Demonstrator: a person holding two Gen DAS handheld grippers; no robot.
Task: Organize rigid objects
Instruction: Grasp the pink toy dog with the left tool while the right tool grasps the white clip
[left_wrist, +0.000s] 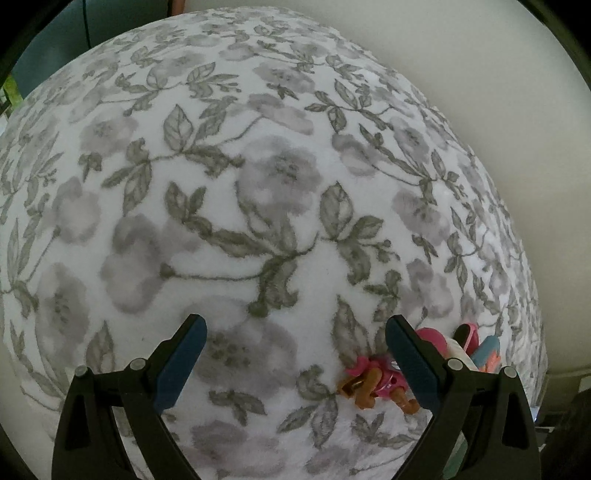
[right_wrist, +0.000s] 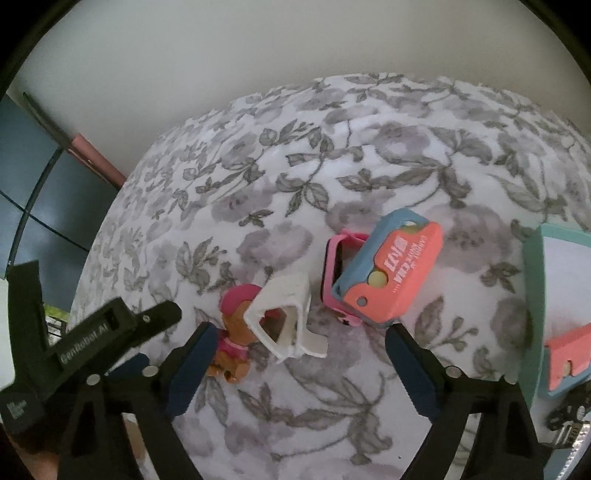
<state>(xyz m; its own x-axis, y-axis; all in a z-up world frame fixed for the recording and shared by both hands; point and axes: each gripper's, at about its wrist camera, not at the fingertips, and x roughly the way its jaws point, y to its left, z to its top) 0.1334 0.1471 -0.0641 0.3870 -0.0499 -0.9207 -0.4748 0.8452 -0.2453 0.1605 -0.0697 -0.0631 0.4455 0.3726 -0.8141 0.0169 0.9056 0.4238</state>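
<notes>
On floral blanket (right_wrist: 332, 155), just ahead of right gripper (right_wrist: 297, 354), fingers apart, empty: white toy piece (right_wrist: 288, 317), long axis running toward fingers. Touching its left, dog figure (right_wrist: 236, 332). Left gripper (left_wrist: 295, 354) also spread, empty, figure beside right finger. Teal tray (right_wrist: 535, 288) far right, holding 1 coral box (right_wrist: 569, 354).

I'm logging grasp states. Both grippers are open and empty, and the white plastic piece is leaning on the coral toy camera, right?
Not quite. In the right wrist view the white piece leans on the pink-hatted figure, apart from the coral camera. The left gripper and right gripper are indeed open and empty.
</notes>
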